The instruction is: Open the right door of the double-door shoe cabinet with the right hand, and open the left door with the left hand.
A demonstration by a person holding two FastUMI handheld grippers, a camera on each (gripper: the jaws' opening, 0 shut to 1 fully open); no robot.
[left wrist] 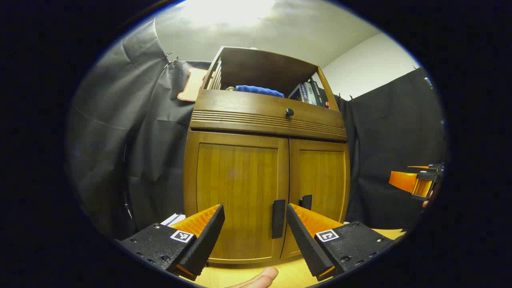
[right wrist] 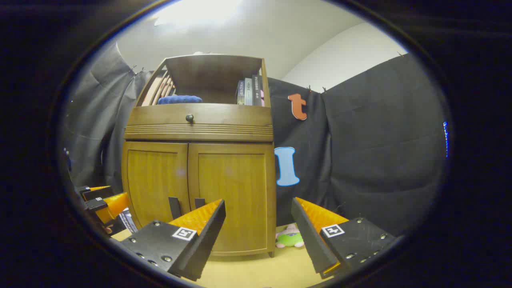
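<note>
No legible writing; both cabinet doors (left wrist: 240,192) shut, left gripper (left wrist: 255,224) and right gripper (right wrist: 258,222) jaws spread.

Black cloth wall (right wrist: 380,160), white ceiling (right wrist: 248,32).

A ceiling light (left wrist: 228,10) above me glares white; my fisheye views bend at the edges, sharp and evenly bright.

left gripper (left wrist: 256,234): black screwed mounts, square black-and-white tags, ribbed wedge fingers | right gripper (right wrist: 258,236): same build, same tags
</note>
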